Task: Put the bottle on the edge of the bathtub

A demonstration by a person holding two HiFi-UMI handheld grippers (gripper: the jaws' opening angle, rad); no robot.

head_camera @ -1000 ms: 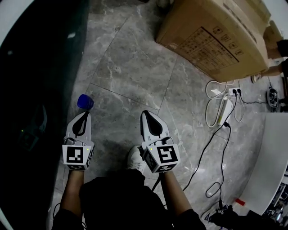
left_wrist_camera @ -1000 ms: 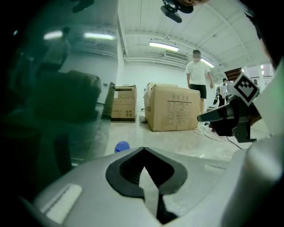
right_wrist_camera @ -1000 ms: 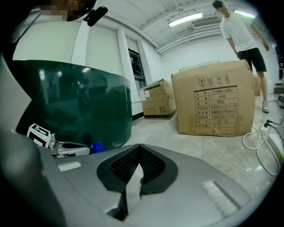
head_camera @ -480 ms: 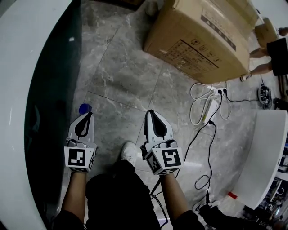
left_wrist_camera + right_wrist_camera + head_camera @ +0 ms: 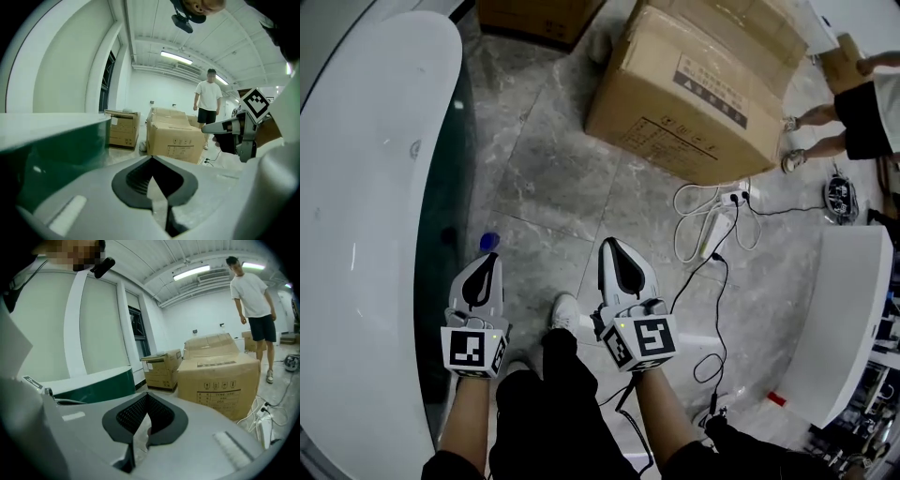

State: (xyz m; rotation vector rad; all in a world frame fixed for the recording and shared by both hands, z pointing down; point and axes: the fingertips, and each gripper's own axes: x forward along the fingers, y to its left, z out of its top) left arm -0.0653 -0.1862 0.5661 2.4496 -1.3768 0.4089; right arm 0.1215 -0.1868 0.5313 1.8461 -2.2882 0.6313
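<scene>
A small bottle with a blue top (image 5: 489,241) stands on the grey stone floor beside the dark green side of the bathtub (image 5: 366,234), whose white rim fills the left of the head view. My left gripper (image 5: 487,258) is shut and empty, its tip just short of the bottle. My right gripper (image 5: 613,246) is also shut and empty, level with the left one and to its right. The left gripper view shows the shut jaws, the tub's green wall (image 5: 56,140) and the right gripper (image 5: 234,133), but not the bottle.
A large cardboard box (image 5: 703,84) lies ahead on the floor, with another (image 5: 539,17) behind it. A power strip with looped cables (image 5: 712,225) is at the right, beside a white counter (image 5: 853,319). A person (image 5: 253,301) stands near the boxes.
The head view has swung so the tub's white rim now shows at the left. Both grippers stay shut and side by side; the bottle sits just past the left tip.
</scene>
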